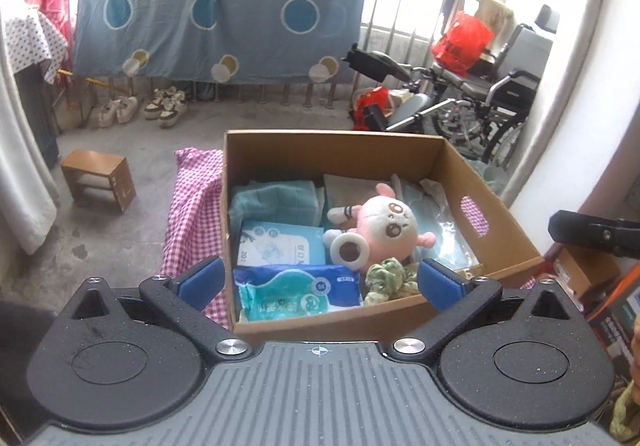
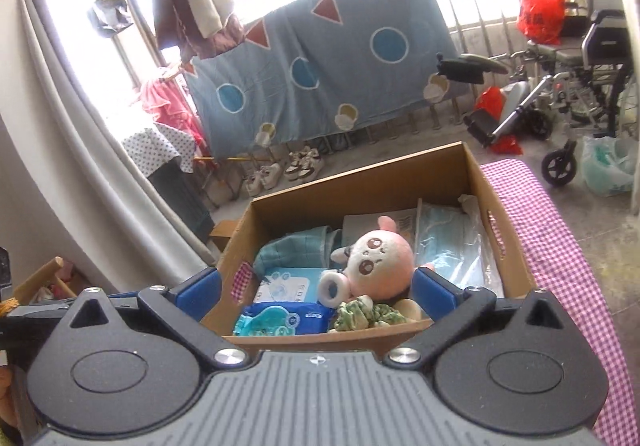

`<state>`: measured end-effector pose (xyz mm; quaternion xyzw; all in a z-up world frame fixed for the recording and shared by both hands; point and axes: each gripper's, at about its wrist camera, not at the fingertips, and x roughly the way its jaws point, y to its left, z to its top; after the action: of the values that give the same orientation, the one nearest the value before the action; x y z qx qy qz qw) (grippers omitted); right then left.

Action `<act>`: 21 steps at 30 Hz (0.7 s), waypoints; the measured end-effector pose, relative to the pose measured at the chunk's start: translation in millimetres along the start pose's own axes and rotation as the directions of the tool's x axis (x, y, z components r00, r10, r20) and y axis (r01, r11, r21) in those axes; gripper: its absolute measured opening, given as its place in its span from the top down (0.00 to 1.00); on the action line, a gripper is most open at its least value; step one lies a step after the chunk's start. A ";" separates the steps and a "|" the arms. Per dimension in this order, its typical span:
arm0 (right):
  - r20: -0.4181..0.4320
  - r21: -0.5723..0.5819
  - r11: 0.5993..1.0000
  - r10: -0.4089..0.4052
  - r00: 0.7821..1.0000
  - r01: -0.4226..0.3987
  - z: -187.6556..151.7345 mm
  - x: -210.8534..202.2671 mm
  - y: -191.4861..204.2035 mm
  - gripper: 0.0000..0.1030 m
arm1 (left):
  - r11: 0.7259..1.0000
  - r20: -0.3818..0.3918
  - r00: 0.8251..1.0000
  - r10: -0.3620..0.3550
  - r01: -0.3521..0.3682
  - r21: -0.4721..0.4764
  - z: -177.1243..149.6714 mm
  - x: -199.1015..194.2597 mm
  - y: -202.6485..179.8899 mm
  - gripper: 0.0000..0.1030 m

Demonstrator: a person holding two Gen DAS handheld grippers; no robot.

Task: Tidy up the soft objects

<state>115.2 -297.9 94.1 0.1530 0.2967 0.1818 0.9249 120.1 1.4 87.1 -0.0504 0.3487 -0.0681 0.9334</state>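
An open cardboard box (image 1: 336, 150) (image 2: 360, 186) sits on a pink checked cloth (image 1: 192, 214) (image 2: 560, 246). Inside lie a pink plush toy (image 1: 384, 226) (image 2: 380, 258), a green scrunchie (image 1: 388, 278) (image 2: 364, 316), a blue pack of wipes (image 1: 296, 286) (image 2: 284, 318), a pale blue packet (image 1: 280, 242), a teal towel (image 1: 276, 198) and bagged face masks (image 2: 448, 246). My left gripper (image 1: 320, 280) hangs open over the box's near edge with nothing between its fingers. My right gripper (image 2: 316, 291) is open and empty too, above the same edge.
A small wooden stool (image 1: 98, 180) stands on the concrete floor to the left. Shoes (image 1: 164, 106) line the railing under a hanging blue sheet (image 1: 216, 10). A wheelchair (image 1: 480, 98) (image 2: 580, 78) and red bags (image 1: 460, 42) fill the far right corner.
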 end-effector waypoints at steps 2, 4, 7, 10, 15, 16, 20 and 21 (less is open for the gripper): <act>0.021 -0.043 0.996 -0.076 0.997 0.077 -11.2 0.0 7.0 0.00 | 0.997 0.006 0.997 0.079 -0.079 -0.024 -9.0 1.8 -0.6 0.00; 0.039 -0.108 0.981 -0.157 0.987 0.160 -18.6 1.9 13.7 0.00 | 0.991 0.014 0.991 0.129 -0.129 -0.043 -13.8 6.8 -1.5 0.00; 0.053 -0.183 0.948 -0.255 0.965 0.261 -24.2 8.6 22.4 0.00 | 0.985 0.011 0.985 0.174 -0.174 0.019 -17.7 15.3 -6.3 0.00; 0.083 -0.196 0.935 -0.284 0.955 0.295 -25.7 12.1 27.1 0.00 | 0.972 0.014 0.980 0.197 -0.197 0.130 -18.5 19.7 -16.5 0.00; 0.060 -0.182 0.937 -0.293 0.954 0.299 -24.5 25.4 27.0 0.00 | 0.976 0.017 0.979 0.204 -0.204 0.073 -21.0 22.3 -25.9 0.00; 0.052 -0.183 0.937 -0.293 0.955 0.297 -24.6 27.2 26.9 0.00 | 0.979 0.008 0.980 0.197 -0.197 0.062 -20.7 23.4 -26.8 0.00; 0.016 -0.203 0.925 -0.325 0.946 0.322 -27.9 34.1 26.5 0.00 | 0.976 -0.026 0.977 0.211 -0.210 0.055 -19.5 29.1 -36.3 0.00; 0.007 -0.209 0.921 -0.336 0.942 0.330 -28.5 36.9 26.1 0.00 | 0.975 -0.033 0.976 0.217 -0.215 0.056 -19.3 31.0 -39.3 0.00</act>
<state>119.5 -254.0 63.9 0.0005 0.3109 0.0543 0.9489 127.0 -43.3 58.1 0.0133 0.3685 0.0238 0.9292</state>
